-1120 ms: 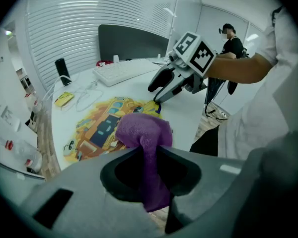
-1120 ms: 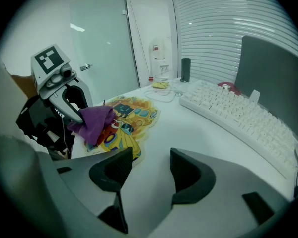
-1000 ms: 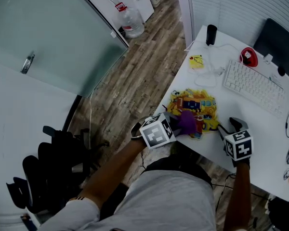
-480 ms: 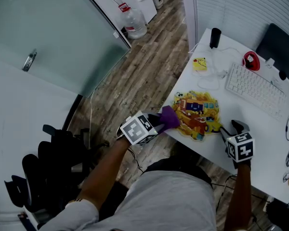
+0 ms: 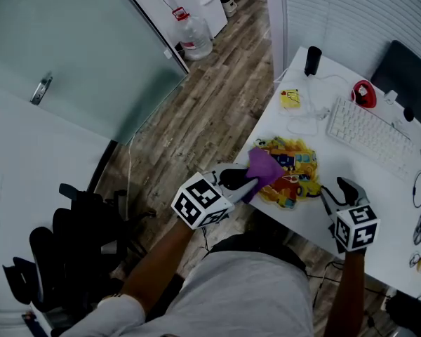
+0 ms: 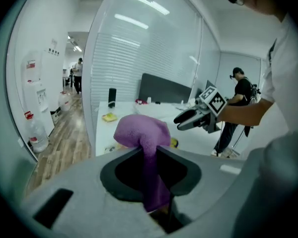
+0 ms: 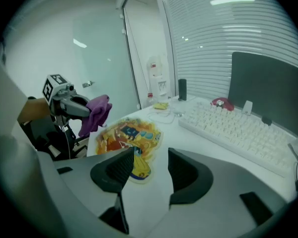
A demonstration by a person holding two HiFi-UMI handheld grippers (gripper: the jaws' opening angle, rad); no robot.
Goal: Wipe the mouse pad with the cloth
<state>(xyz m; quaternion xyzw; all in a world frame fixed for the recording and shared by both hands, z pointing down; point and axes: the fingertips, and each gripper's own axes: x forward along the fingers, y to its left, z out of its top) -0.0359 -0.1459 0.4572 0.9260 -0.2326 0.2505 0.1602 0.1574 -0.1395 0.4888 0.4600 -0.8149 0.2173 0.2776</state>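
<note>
The mouse pad, bright with yellow and orange cartoon print, lies at the near left corner of the white desk. My left gripper is shut on a purple cloth, which hangs in the air at the pad's left edge. In the left gripper view the cloth bunches above the jaws and trails down between them. My right gripper hovers open at the desk's near edge, right of the pad. In the right gripper view, the mouse pad lies just ahead of the right gripper, the cloth beyond it.
A white keyboard lies behind the pad, with a red object, a black cylinder, a yellow item and white cables near it. A dark monitor stands at the back. An office chair is on the floor left.
The left gripper drew the cloth off the pad's middle toward its left edge, then lifted it clear of the desk. The right gripper stayed open and nearly still.
</note>
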